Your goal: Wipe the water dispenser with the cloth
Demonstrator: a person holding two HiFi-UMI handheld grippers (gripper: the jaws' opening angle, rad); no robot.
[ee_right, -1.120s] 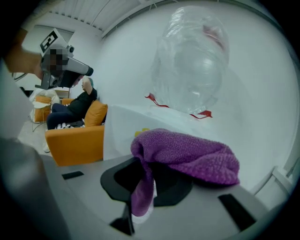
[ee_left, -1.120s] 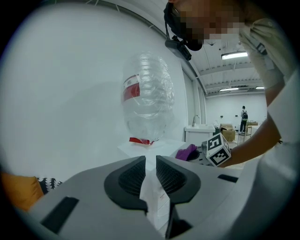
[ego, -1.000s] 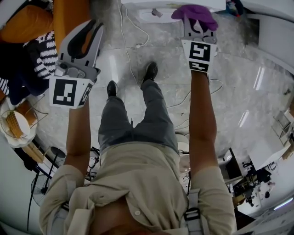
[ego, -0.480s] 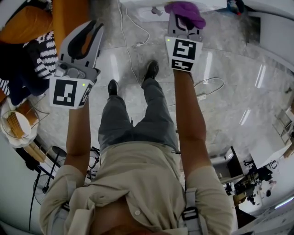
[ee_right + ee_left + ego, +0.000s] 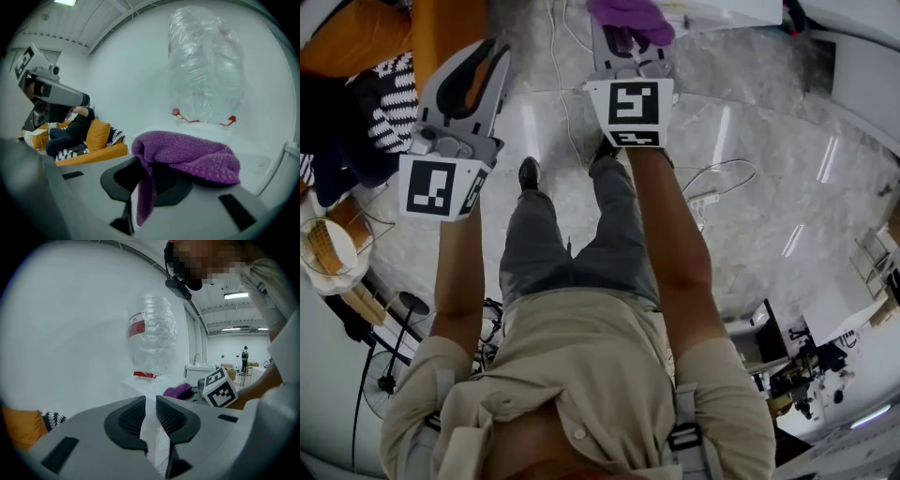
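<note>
Your right tongs (image 5: 623, 42) swung from 1 o'clock to 12 in the head view, across the water dispenser (image 5: 741, 11) top below its bottle (image 5: 206, 70). Looks mid-wipe. Left tongs (image 5: 478, 75) at 10 o'clock are nearly closed and empty. Right tongs are clamped on the cloth (image 5: 630, 14); contact with the dispenser is unclear. Next: press down, continue the stroke.
</note>
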